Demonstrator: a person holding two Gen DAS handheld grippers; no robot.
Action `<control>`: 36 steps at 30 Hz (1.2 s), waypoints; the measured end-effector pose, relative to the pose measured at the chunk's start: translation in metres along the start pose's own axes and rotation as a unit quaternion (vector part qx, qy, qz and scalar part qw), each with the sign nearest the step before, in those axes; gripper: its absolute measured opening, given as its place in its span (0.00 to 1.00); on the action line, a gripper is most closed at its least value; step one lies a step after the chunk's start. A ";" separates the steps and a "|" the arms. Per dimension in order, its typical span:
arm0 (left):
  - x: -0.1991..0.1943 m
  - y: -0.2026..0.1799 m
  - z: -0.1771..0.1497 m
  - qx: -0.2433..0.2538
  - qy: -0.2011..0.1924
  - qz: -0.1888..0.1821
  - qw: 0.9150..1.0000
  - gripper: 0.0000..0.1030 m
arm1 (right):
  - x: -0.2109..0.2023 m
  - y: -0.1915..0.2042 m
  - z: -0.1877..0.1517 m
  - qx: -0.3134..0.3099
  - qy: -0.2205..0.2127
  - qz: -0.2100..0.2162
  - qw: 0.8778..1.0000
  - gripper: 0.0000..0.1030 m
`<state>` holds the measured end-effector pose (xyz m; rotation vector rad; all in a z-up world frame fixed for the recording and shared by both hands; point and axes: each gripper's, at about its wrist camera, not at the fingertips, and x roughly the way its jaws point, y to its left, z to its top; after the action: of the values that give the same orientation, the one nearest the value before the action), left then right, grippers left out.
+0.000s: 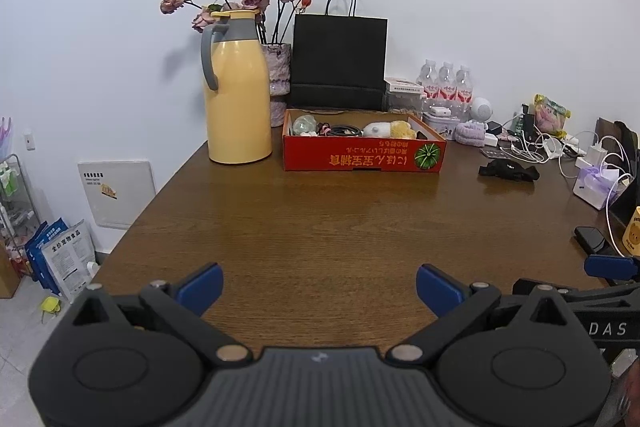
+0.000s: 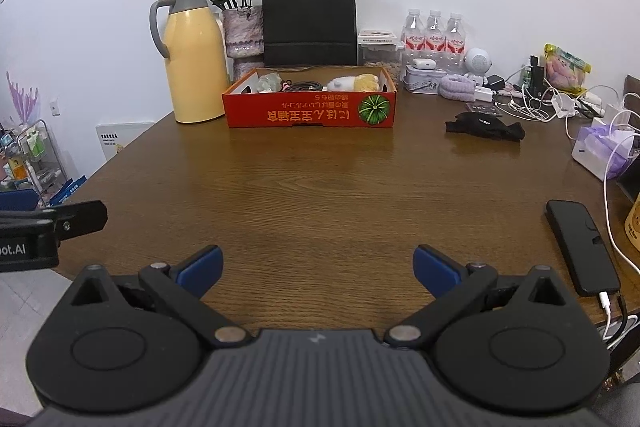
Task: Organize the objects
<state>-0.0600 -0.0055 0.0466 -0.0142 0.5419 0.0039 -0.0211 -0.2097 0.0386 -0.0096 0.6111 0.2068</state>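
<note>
Cables tangled at two o'clock on the worktop could snag and drag chargers when lifted. Both the left hand-held gripper and right hand-held gripper hover spread wide, empty; the red box sits at twelve o'clock, near the black cloth.

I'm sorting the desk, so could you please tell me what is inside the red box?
The red box holds a pale green item, dark coiled cables and a white-and-yellow plush toy. Its front wall hides anything lower down.
</note>
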 end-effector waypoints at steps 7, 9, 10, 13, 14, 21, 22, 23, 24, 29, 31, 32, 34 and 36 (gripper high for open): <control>0.000 -0.002 -0.002 0.004 0.000 -0.005 1.000 1.00 | 0.001 -0.002 0.000 -0.003 -0.004 -0.006 1.000 1.00; 0.000 -0.002 -0.002 0.007 -0.001 -0.006 1.000 1.00 | 0.001 -0.003 0.000 0.002 -0.004 -0.008 1.000 1.00; 0.000 -0.002 -0.002 0.007 -0.001 -0.005 1.000 1.00 | 0.001 -0.003 -0.001 0.004 -0.005 -0.008 1.000 1.00; 0.000 -0.002 -0.002 0.007 -0.001 -0.005 1.000 1.00 | 0.000 -0.002 0.000 0.001 -0.008 -0.009 1.000 1.00; 0.000 -0.003 -0.002 0.007 -0.001 -0.005 1.000 1.00 | 0.000 -0.001 -0.001 -0.001 -0.008 -0.008 1.000 1.00; 0.000 -0.004 -0.003 0.008 0.000 -0.006 1.000 1.00 | -0.001 -0.001 0.000 -0.004 -0.011 -0.011 1.000 1.00; 0.000 -0.004 -0.003 0.008 0.001 -0.006 1.000 1.00 | -0.001 -0.001 0.000 -0.003 -0.011 -0.011 1.000 1.00; 0.000 -0.004 -0.003 0.008 0.001 -0.006 1.000 1.00 | -0.002 -0.002 0.000 -0.003 -0.012 -0.012 1.000 1.00; 0.000 -0.005 -0.003 0.008 0.002 -0.006 1.000 1.00 | -0.002 -0.001 0.000 -0.004 -0.013 -0.012 1.000 1.00; 0.001 -0.004 -0.004 0.009 0.001 -0.006 1.000 1.00 | -0.003 0.000 0.000 -0.008 -0.016 -0.018 1.000 1.00; 0.001 -0.003 -0.003 0.009 0.000 -0.006 1.000 1.00 | -0.004 0.001 0.000 -0.009 -0.017 -0.017 1.000 1.00; 0.001 -0.003 -0.003 0.009 0.000 -0.006 1.000 1.00 | -0.004 0.001 0.000 -0.010 -0.018 -0.017 1.000 1.00; 0.002 -0.001 -0.004 0.008 0.000 -0.005 1.000 1.00 | -0.005 0.003 0.000 -0.014 -0.018 -0.016 1.000 1.00; 0.003 0.002 -0.004 0.004 0.002 -0.002 1.000 1.00 | -0.005 0.005 0.000 -0.020 -0.019 -0.014 1.000 1.00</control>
<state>-0.0595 -0.0037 0.0413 -0.0068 0.5461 -0.0027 -0.0258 -0.2058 0.0413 -0.0523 0.5692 0.1923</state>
